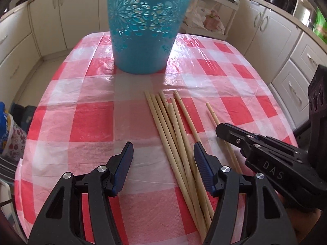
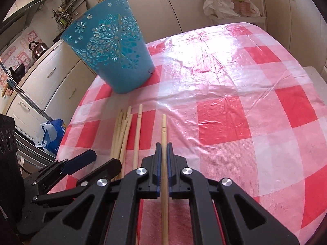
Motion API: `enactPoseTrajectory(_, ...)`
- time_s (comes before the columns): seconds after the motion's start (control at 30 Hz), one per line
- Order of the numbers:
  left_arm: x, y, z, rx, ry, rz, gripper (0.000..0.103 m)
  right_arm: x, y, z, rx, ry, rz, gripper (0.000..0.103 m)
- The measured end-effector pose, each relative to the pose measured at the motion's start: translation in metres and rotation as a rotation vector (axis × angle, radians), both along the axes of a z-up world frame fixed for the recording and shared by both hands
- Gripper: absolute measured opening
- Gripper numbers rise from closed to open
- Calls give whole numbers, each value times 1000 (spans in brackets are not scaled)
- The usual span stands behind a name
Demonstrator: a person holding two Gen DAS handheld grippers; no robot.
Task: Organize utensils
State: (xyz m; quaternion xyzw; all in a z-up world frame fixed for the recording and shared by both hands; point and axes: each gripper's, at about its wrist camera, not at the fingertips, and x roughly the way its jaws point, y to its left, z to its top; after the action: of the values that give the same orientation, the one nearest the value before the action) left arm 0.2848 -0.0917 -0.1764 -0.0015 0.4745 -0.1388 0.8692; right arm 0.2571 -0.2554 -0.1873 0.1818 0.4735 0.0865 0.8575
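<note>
A pile of several wooden chopsticks (image 1: 169,126) (image 2: 122,130) lies on the red-and-white checked tablecloth (image 1: 92,102) (image 2: 224,112). Behind it stands a blue cut-out plastic bucket (image 1: 143,30) (image 2: 114,53), upright. My left gripper (image 1: 162,149) (image 2: 100,161) is open just above the cloth. The pile's near part runs between its fingers, close to the right one, and the pads do not press on it. My right gripper (image 2: 164,146) (image 1: 221,129) is shut on a single chopstick (image 2: 164,126) (image 1: 211,112) that lies apart, to the right of the pile, its far end sticking out ahead of the fingers.
White kitchen cabinets (image 1: 51,20) surround the table. A shelf with plastic bags (image 2: 231,2) stands behind the far table edge. A kettle (image 2: 37,49) sits on the counter at the left. A blue bag (image 2: 52,134) lies on the floor by the table's left edge.
</note>
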Motion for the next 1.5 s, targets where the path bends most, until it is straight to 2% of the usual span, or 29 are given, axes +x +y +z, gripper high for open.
enactPoseTrajectory(0.03,0,0,0,6,-2,-6,58,0,0,0,-1,-1,0,6)
enactPoseTrajectory(0.07,0,0,0,10,-5,-12,53,0,0,0,-2,-1,-1,6)
enactPoseTrajectory(0.1,1,3,0,12,-6,-13,42,0,-1,0,-3,-2,-1,6)
enactPoseTrajectory(0.13,2,6,0,7,-6,-14,38,0,0,1,-5,-2,0,6)
enactPoseTrajectory(0.23,9,22,0,-48,19,-6,19,-1,0,1,-9,-3,-2,6)
enactPoseTrajectory(0.3,14,33,-1,-106,46,-10,14,0,2,1,-15,-4,-3,6)
enactPoseTrajectory(0.53,18,46,-5,-185,63,-51,12,1,4,1,-31,-3,7,6)
enactPoseTrajectory(0.67,20,54,-6,-223,82,-54,5,0,4,1,-31,-6,11,6)
enactPoseTrajectory(0.87,19,62,-5,-199,75,-51,5,0,3,1,-31,-11,11,6)
enactPoseTrajectory(0.97,17,68,-1,-208,66,-42,5,-1,4,0,-32,-12,10,6)
enactPoseTrajectory(1.07,19,74,1,-255,82,-27,5,-1,4,1,-34,-12,9,6)
enactPoseTrajectory(1.33,26,86,-6,-261,101,33,5,0,6,1,-40,-10,17,6)
enactPoseTrajectory(1.43,28,88,-8,-255,116,40,6,2,9,2,-68,-5,37,7)
enactPoseTrajectory(1.5,28,83,-6,-208,117,33,6,2,13,4,-94,-3,53,8)
